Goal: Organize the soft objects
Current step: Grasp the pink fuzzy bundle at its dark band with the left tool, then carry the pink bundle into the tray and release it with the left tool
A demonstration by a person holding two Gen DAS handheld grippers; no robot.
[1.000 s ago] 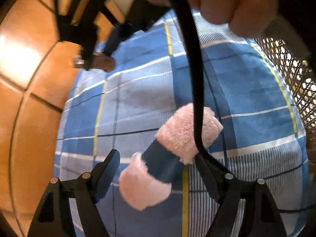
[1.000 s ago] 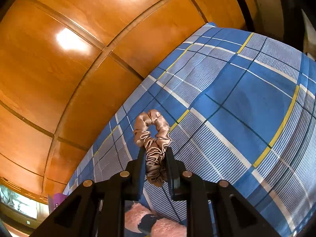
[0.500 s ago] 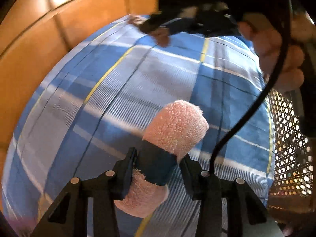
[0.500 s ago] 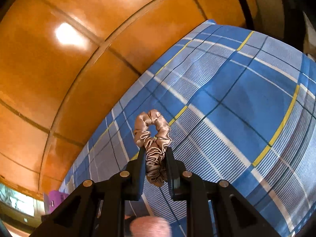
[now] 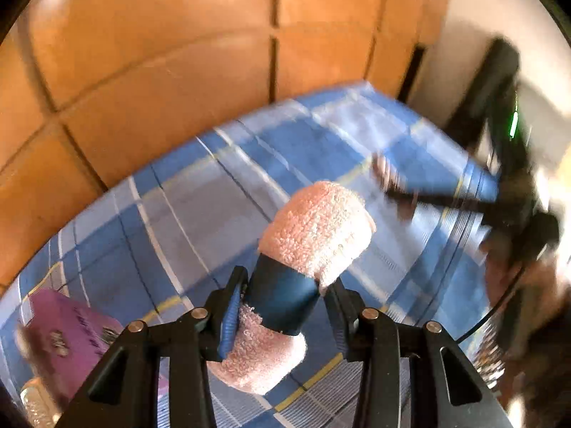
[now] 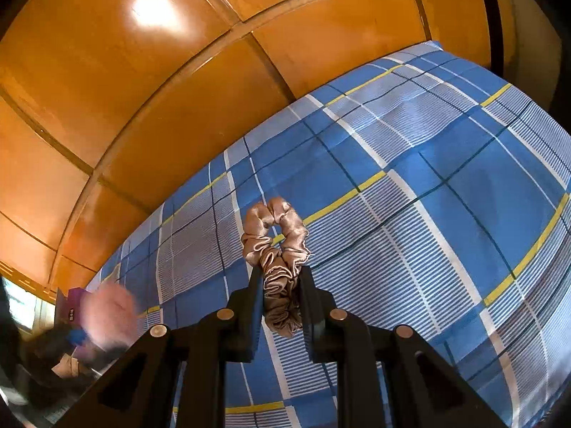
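A rolled pink towel (image 5: 314, 235) with a dark blue band around its middle is held above the blue plaid bedcover (image 5: 200, 207). My left gripper (image 5: 285, 296) is shut on that band, and both fluffy ends stick out past the pads. In the right wrist view my right gripper (image 6: 280, 281) is shut on a beige satin scrunchie (image 6: 274, 239), whose loop stands up past the fingertips over the plaid cover (image 6: 446, 214). The pink towel (image 6: 107, 317) shows as a blur at the lower left there. The right gripper with the scrunchie (image 5: 389, 174) appears blurred at the right of the left wrist view.
A purple box (image 5: 67, 335) lies on the cover at the lower left. Orange wooden panels (image 6: 178, 89) rise behind the bed. A person's hand (image 5: 517, 285) and a black cable fill the right edge, with a perforated basket (image 5: 492, 360) low beside them.
My left gripper closed on the towel's blue band, lifted it off the cover and rolled, so the wall and purple box swung into view. The right gripper shifted slightly with the scrunchie.
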